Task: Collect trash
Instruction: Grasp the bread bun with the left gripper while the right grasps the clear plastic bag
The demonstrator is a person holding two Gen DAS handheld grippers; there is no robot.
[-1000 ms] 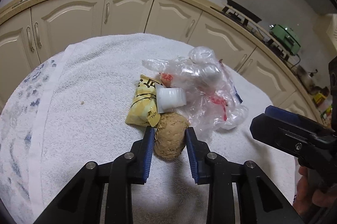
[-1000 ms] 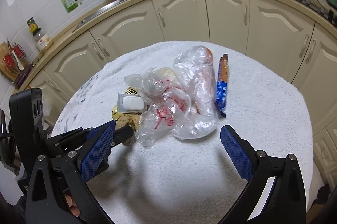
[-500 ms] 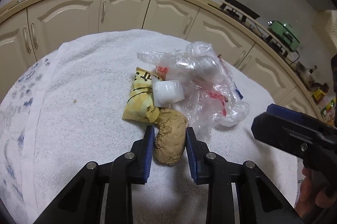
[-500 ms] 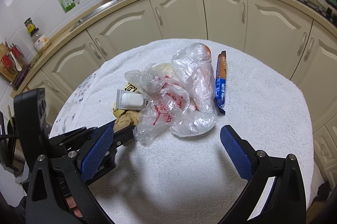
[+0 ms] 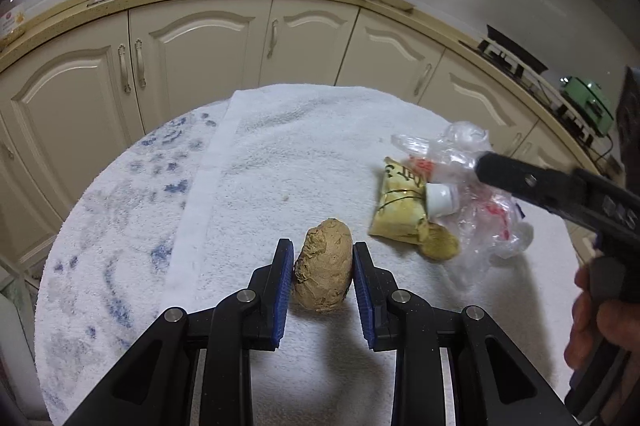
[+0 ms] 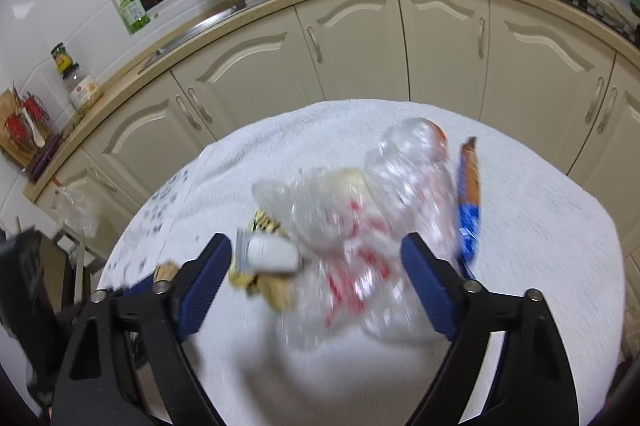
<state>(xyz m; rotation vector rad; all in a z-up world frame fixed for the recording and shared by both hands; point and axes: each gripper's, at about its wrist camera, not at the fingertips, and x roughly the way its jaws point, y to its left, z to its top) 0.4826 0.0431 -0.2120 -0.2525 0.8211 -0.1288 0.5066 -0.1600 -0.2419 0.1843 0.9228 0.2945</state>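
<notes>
My left gripper [image 5: 323, 266] is shut on a crumpled brown paper wad [image 5: 325, 264] and holds it over the white towel [image 5: 280, 162], away from the trash pile. The pile holds a yellow wrapper [image 5: 398, 206], a small white cup [image 5: 440, 200], another brown scrap [image 5: 440, 246] and a clear plastic bag [image 5: 492, 222]. My right gripper [image 6: 316, 278] is open, its jaws on either side of the clear plastic bag [image 6: 360, 226] and the white cup [image 6: 270, 252]. A blue and orange wrapper [image 6: 469, 202] lies right of the bag. The right view is blurred.
The round table's towel edge [image 6: 560, 162] drops off all around. Cream kitchen cabinets [image 5: 200, 50] and a counter with a sink curve behind the table. The right gripper's body [image 5: 560, 186] reaches over the pile in the left wrist view.
My left gripper has pulled the brown wad away from the pile, to the left. My right gripper has moved forward and down, so its open jaws now flank the plastic bag.
</notes>
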